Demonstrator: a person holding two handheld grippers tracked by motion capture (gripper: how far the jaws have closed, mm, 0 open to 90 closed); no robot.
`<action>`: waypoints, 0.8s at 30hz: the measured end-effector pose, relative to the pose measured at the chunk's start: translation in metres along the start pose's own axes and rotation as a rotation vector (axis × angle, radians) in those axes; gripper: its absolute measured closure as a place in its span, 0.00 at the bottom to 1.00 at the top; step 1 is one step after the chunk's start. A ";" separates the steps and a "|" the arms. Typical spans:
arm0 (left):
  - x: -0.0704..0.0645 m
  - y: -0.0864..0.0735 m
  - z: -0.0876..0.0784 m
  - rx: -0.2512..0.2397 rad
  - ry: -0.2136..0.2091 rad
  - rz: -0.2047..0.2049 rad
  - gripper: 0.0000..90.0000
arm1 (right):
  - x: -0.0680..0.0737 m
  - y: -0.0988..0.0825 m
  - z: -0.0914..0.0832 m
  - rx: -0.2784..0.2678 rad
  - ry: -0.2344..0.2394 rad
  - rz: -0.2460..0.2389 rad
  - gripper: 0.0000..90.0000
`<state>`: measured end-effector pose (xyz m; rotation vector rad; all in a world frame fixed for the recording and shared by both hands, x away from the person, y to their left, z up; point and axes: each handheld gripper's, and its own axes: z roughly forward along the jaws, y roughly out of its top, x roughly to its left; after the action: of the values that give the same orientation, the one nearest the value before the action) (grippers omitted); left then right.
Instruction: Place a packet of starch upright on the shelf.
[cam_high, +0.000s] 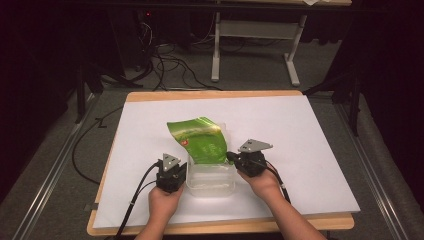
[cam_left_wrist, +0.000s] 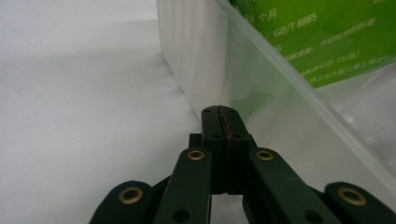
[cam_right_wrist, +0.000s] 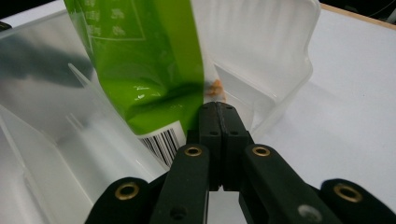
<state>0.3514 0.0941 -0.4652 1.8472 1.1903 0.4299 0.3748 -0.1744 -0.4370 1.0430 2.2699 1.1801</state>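
Right gripper view: right gripper clamped on green pouch edge, over clear container.

Green pouch: lower end hidden inside the clear plastic container; in the left gripper view it is cut off by the top and right edges, its print partly legible. In the right gripper view its top runs off the frame (barcode half covered by the jaws).

Left gripper: whether the closed jaw tips touch the container wall cannot be told.

Right gripper: whether it pinches the pouch's edge cannot be told; fingertips hidden in the high view.

Desk: near edge cut off at the bottom.
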 end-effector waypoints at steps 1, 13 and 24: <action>0.000 0.000 0.000 -0.002 -0.002 -0.001 1.00 | 0.000 0.000 0.001 0.002 0.007 0.006 1.00; 0.000 0.000 0.000 0.005 -0.002 -0.009 1.00 | 0.001 -0.001 0.007 0.010 0.037 0.045 1.00; -0.001 -0.001 -0.002 0.009 0.001 -0.007 0.99 | -0.008 0.016 -0.040 -0.182 0.062 0.092 0.68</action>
<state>0.3497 0.0944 -0.4648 1.8501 1.2012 0.4226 0.3617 -0.1960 -0.4010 1.0630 2.1315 1.4457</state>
